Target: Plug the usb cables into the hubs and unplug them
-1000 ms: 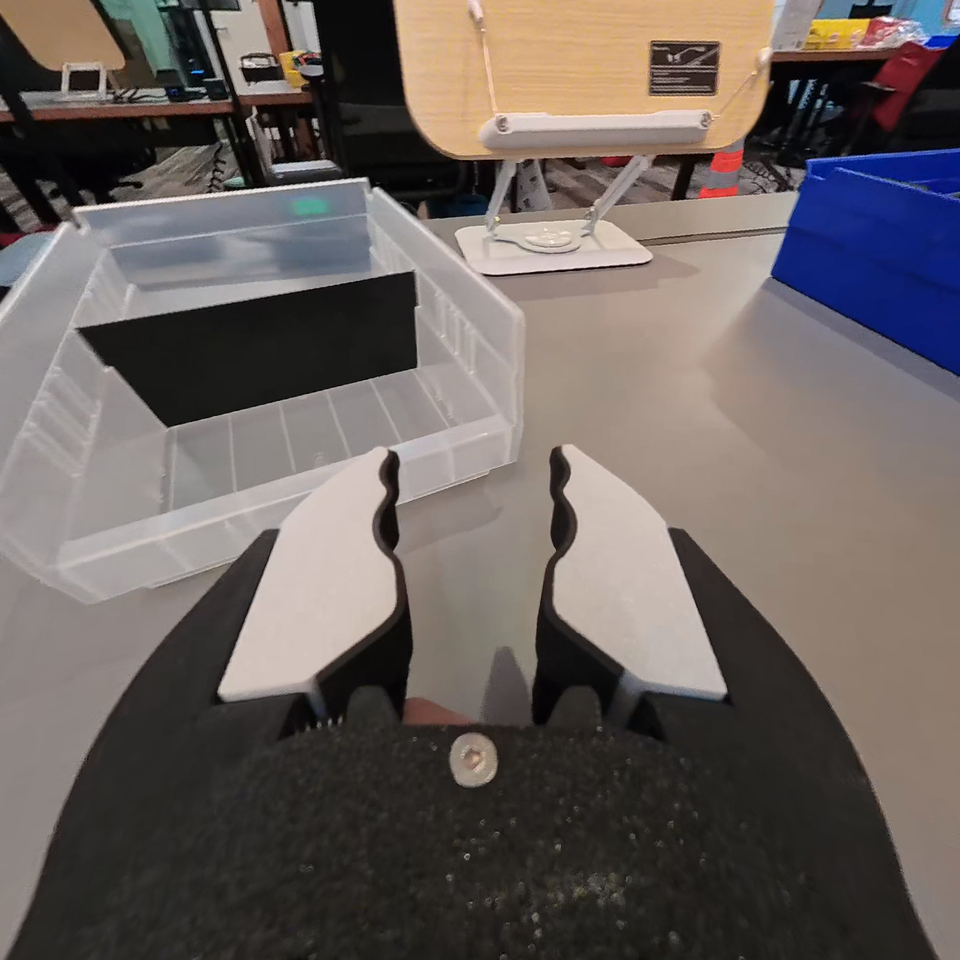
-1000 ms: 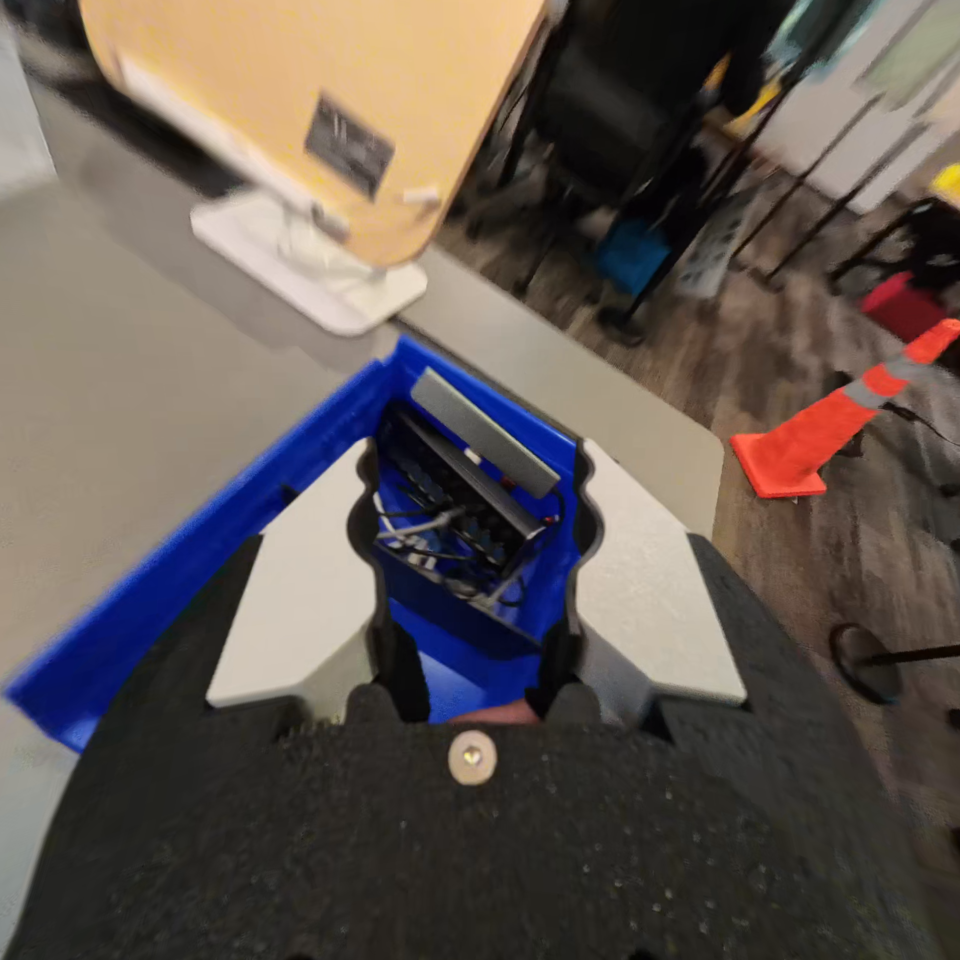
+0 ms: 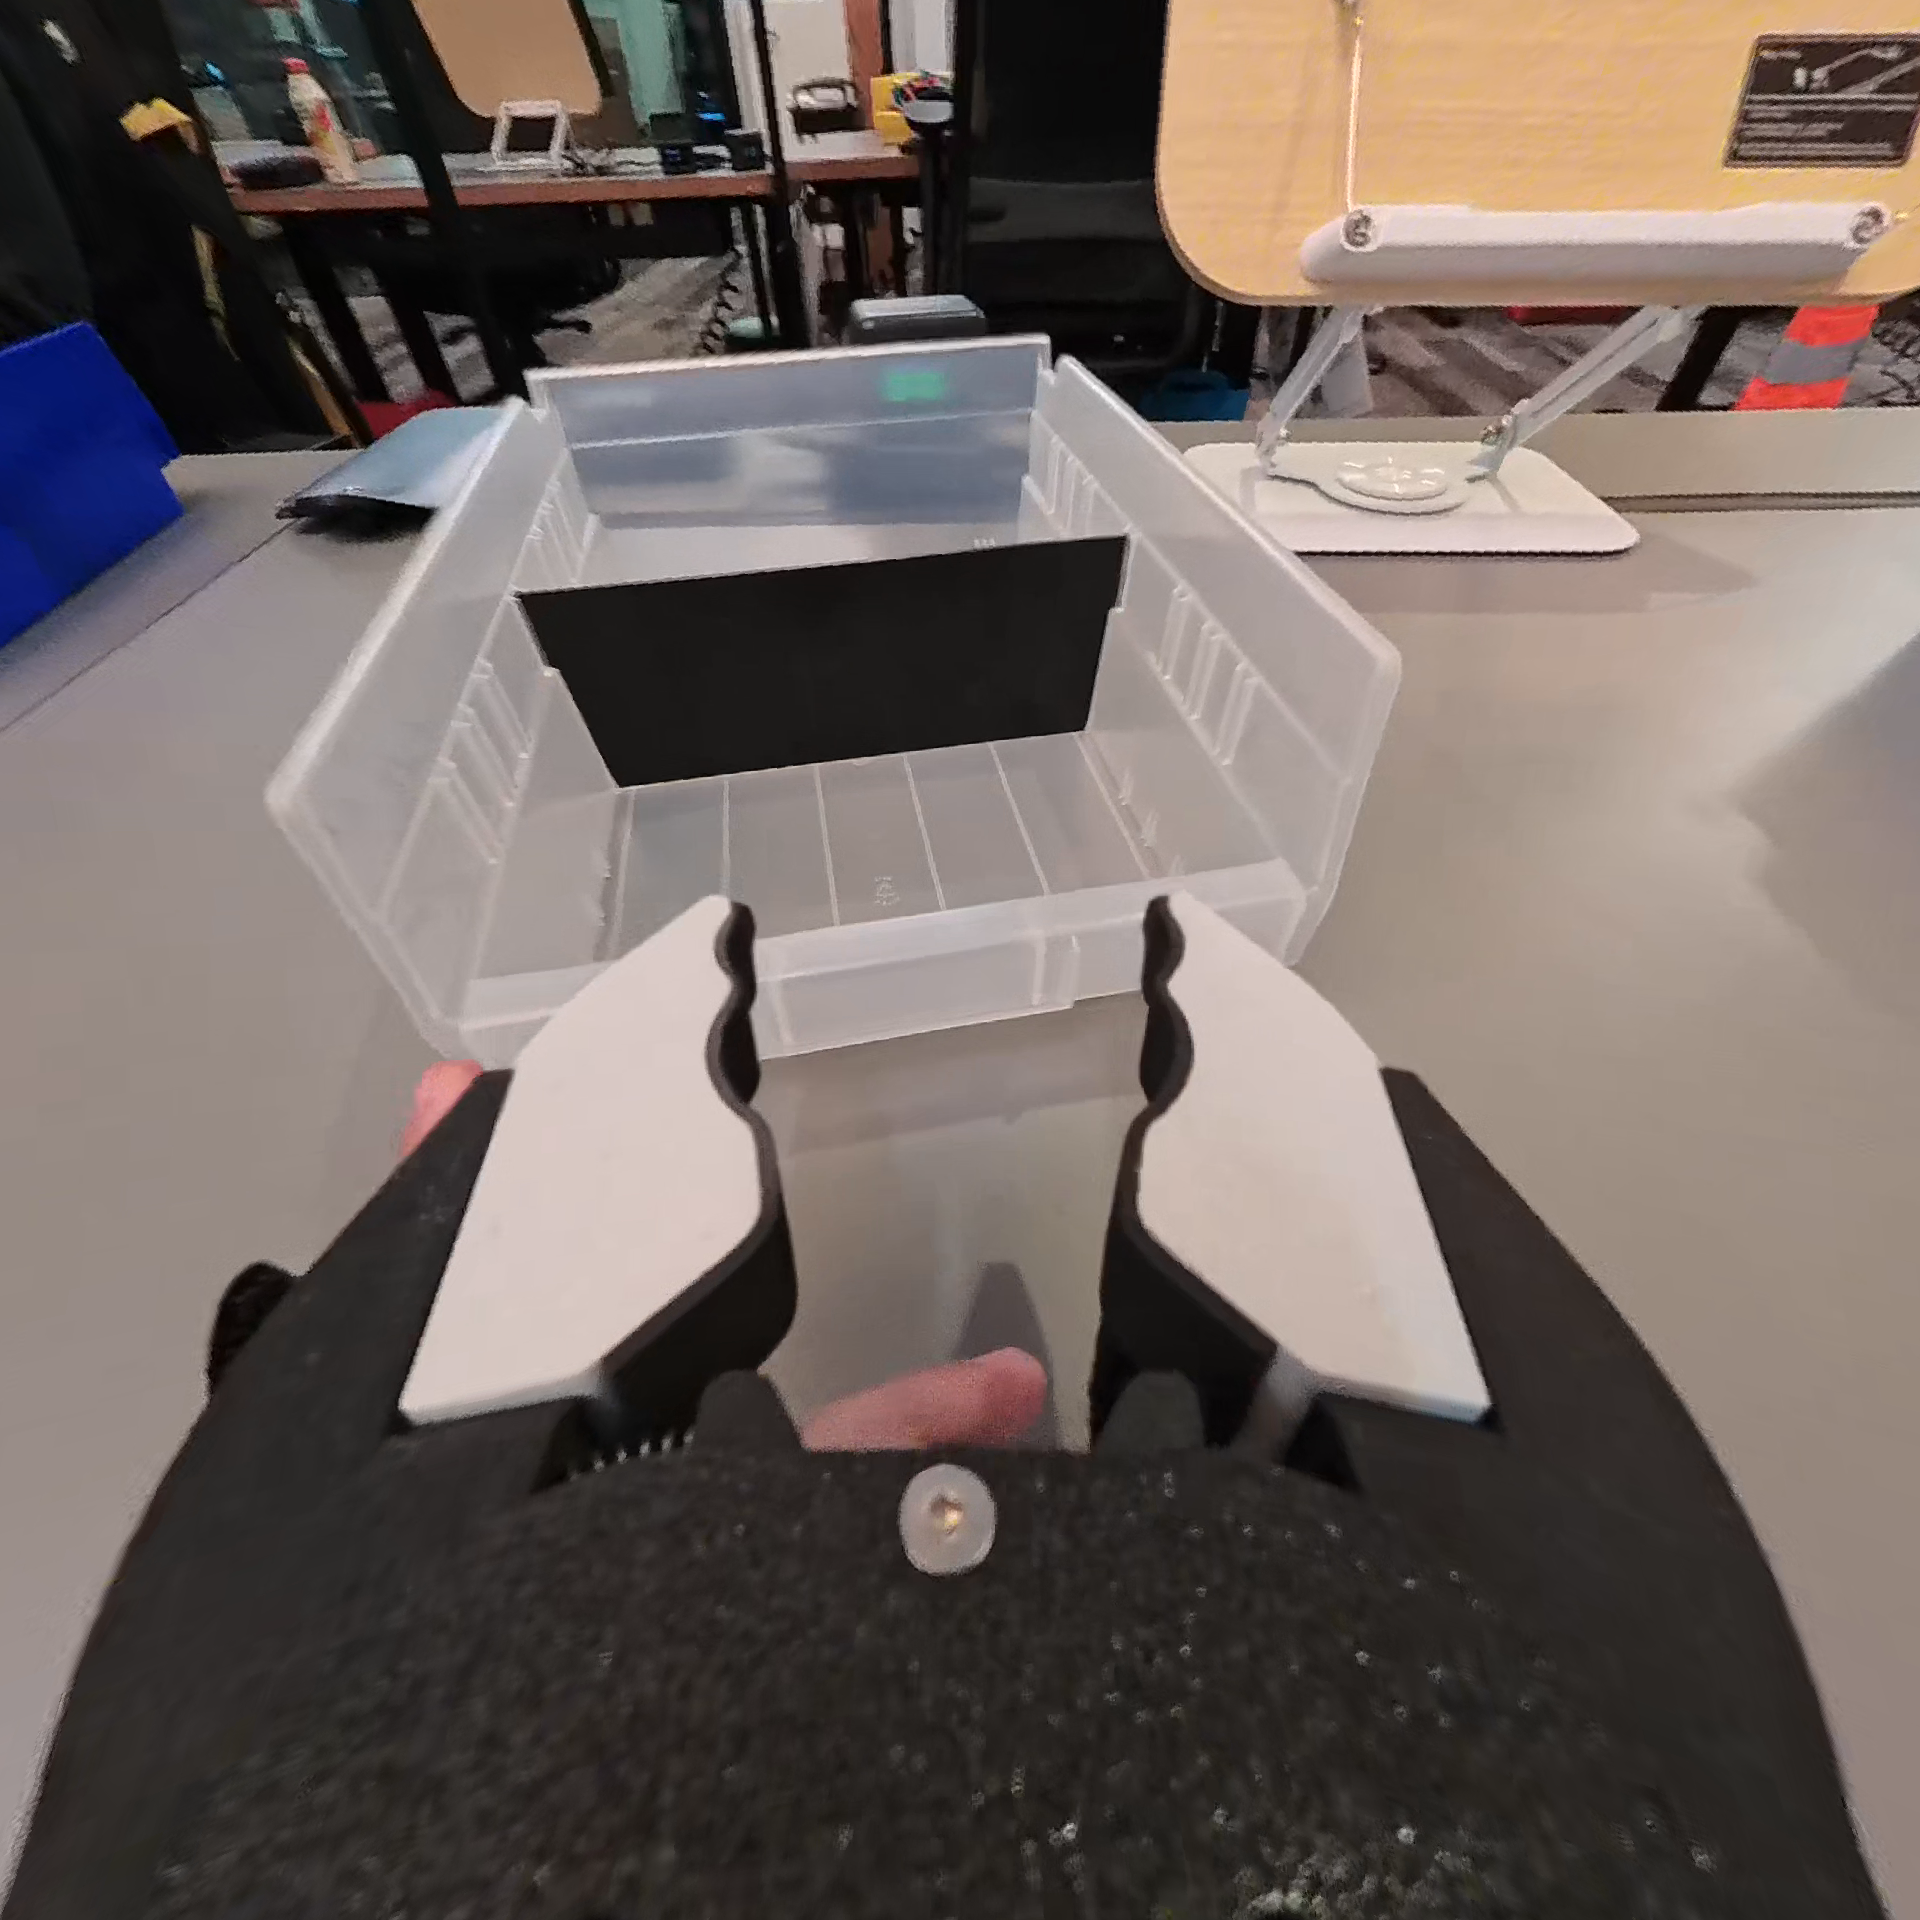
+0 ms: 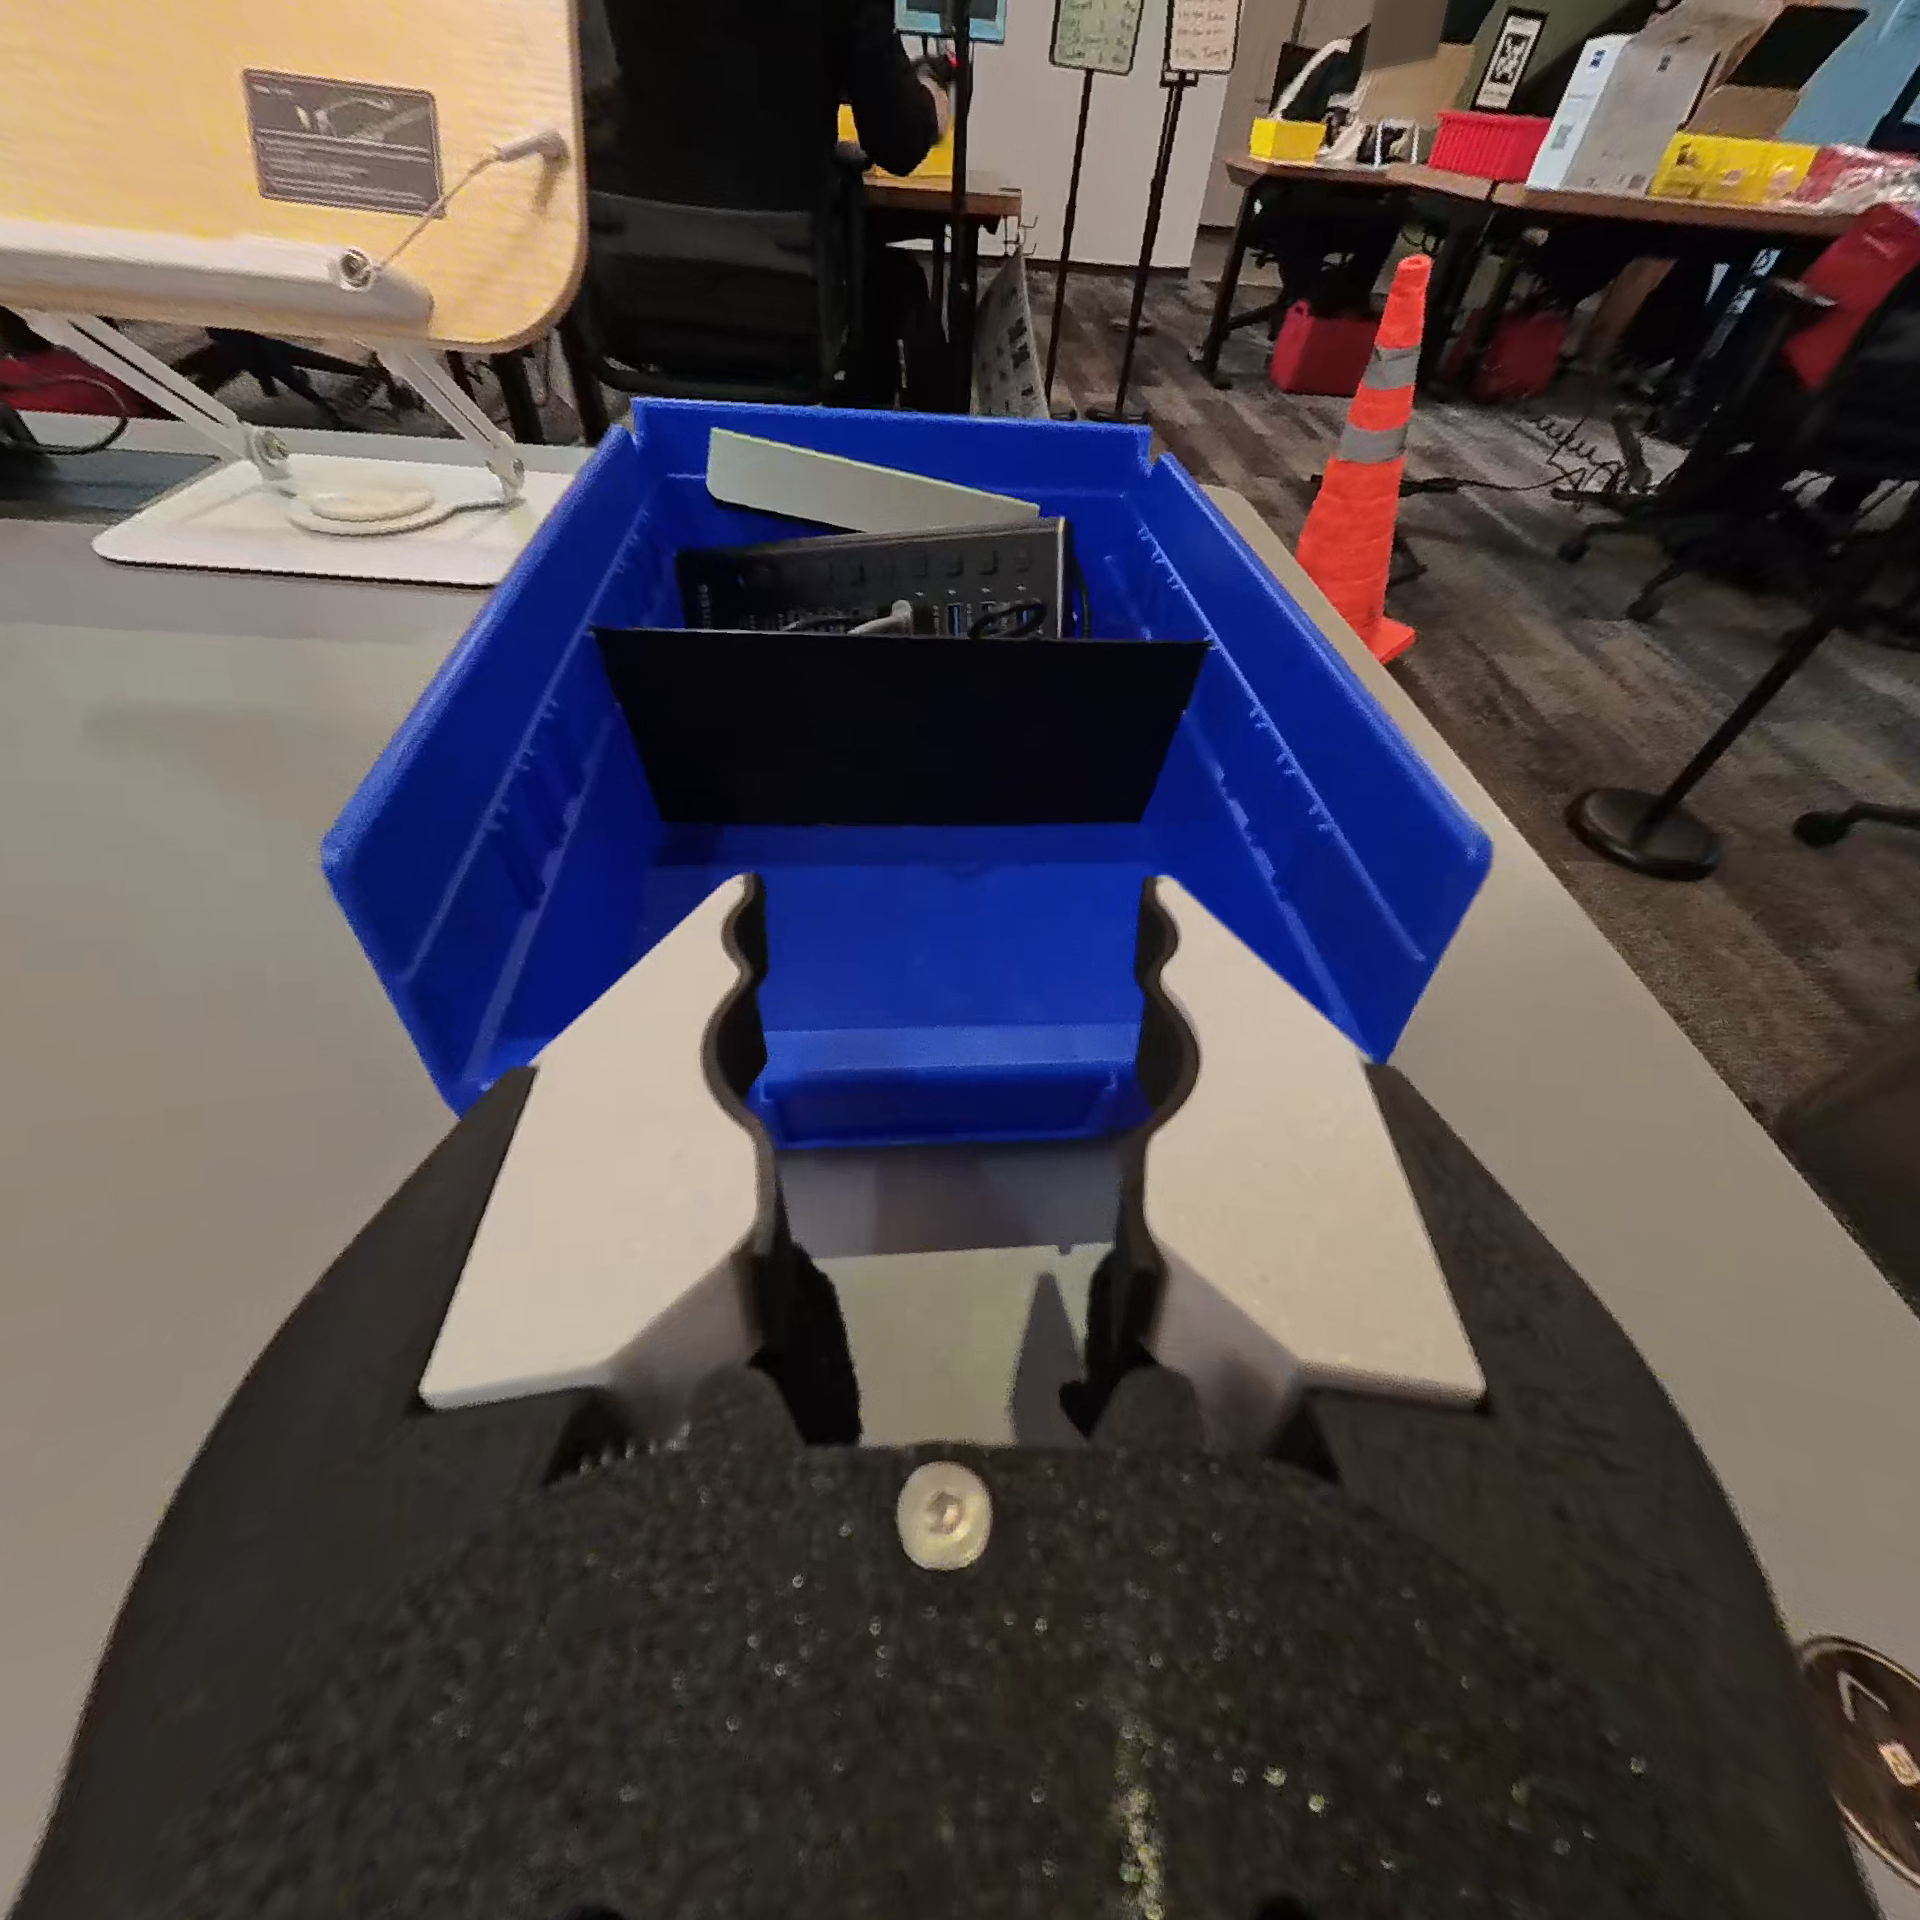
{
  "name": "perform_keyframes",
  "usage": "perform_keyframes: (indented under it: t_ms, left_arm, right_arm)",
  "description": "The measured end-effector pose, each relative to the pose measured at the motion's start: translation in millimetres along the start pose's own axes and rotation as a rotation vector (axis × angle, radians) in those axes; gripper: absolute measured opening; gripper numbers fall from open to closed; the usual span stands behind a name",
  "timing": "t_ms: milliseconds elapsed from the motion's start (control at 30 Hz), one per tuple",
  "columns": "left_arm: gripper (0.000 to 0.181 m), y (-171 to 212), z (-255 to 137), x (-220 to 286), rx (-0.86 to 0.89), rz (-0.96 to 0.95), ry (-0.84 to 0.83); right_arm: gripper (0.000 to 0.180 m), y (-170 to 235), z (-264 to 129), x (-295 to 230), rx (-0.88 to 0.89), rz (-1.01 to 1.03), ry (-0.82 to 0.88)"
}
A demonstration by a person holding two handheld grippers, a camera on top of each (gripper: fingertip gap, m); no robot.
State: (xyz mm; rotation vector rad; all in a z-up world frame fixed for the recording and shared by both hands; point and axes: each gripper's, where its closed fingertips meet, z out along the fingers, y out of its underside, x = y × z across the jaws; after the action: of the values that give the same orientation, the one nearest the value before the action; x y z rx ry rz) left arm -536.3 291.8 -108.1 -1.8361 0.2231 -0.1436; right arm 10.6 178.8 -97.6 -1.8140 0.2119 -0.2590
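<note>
In the right wrist view a blue bin (image 4: 499,831) stands on the grey table. Behind its black divider (image 4: 894,727) lie a black USB hub (image 4: 883,582) with cables (image 4: 883,621) plugged in and a silver hub (image 4: 862,488) leaning on the back wall. My right gripper (image 4: 951,904) is open and empty, just before the bin's front lip. In the left wrist view a clear plastic bin (image 3: 353,810) with a black divider (image 3: 831,655) holds nothing I can see. My left gripper (image 3: 945,935) is open and empty at its front edge.
A wooden board on a white stand (image 3: 1455,488) sits behind the bins, also in the right wrist view (image 4: 312,520). A grey pouch (image 3: 384,478) and a blue bin (image 3: 73,468) lie at the far left. The table's right edge (image 4: 1558,1039) drops to the floor with an orange cone (image 4: 1371,447).
The left gripper has turned left, so the clear bin is now centred, and its jaws stand wider. The right gripper has pulled back and levelled out before the blue bin.
</note>
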Motion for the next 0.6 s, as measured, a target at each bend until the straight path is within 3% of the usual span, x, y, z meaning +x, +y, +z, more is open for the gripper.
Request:
perform_keyframes:
  t_ms: [200, 267, 400, 600]
  left_arm:
    - [0.065, -4.7, -5.3, 3.3, 0.026, -0.021, -0.012]
    - [0.065, -7.3, -8.3, 11.4, 0.03, -0.013, 0.011]
    - [0.071, -8.8, -11.7, 37.8, 0.044, 0.0, 0.106]
    - [0.068, -4.5, -20.2, 99.6, 0.036, 0.024, 0.3]
  right_arm:
    - [0.072, -3.3, -3.6, -6.1, 0.001, -0.007, -0.037]
    - [0.067, -4.4, -7.6, -31.8, 0.014, -0.002, -0.178]
    - [0.079, 7.4, -17.7, -104.2, -0.059, -0.021, -0.451]
    - [0.075, 10.4, -7.8, -153.0, -0.128, -0.073, -0.442]
